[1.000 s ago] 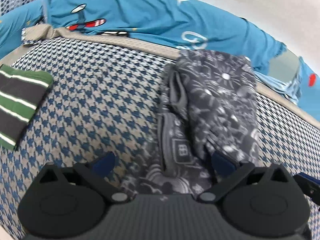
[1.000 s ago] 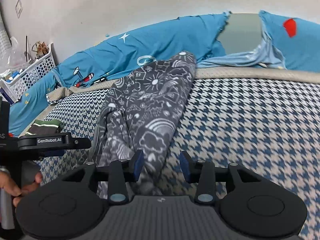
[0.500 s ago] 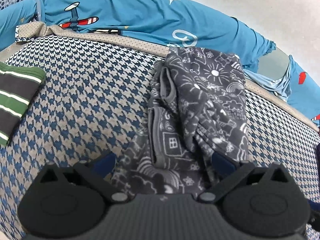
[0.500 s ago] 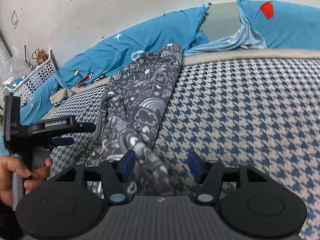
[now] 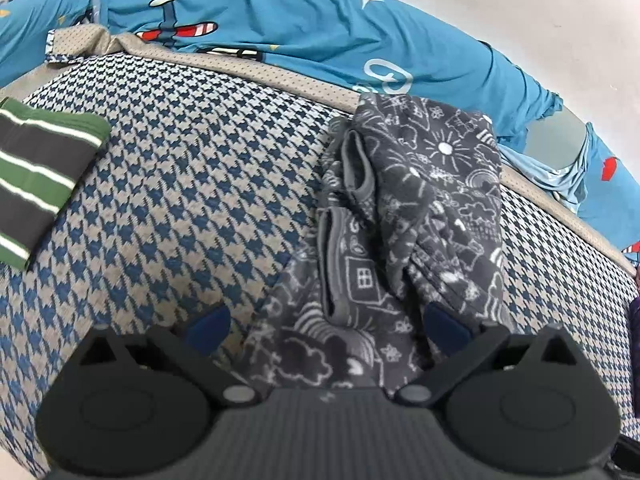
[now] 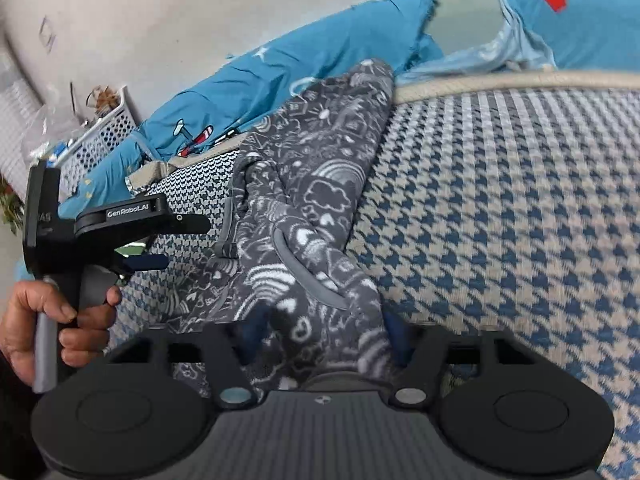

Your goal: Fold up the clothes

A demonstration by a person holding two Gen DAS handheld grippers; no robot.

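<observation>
A dark grey garment with white doodle print (image 5: 420, 200) lies loosely folded lengthwise on the blue houndstooth bed cover (image 5: 180, 200). My left gripper (image 5: 326, 327) stands open over its near end, with the cloth lying between the wide-apart blue pads (image 5: 208, 328) and not pinched. In the right wrist view the same garment (image 6: 320, 184) runs up to my right gripper (image 6: 325, 334), whose jaws are closing, with a raised bunch of the near edge filling the gap between the pads. The left gripper (image 6: 182, 242) shows at the left, held by a hand (image 6: 60, 312).
A folded green, black and white striped garment (image 5: 40, 176) lies at the left on the cover. Blue cartoon-print bedding (image 5: 280, 28) runs along the far edge by the wall. A white perforated basket (image 6: 104, 132) stands at the far left. Bare cover (image 6: 500, 220) stretches to the right.
My right gripper has slid left onto the garment's near edge, its jaws spread and then came together around a bunch of cloth. The left gripper has stayed open and hardly moved.
</observation>
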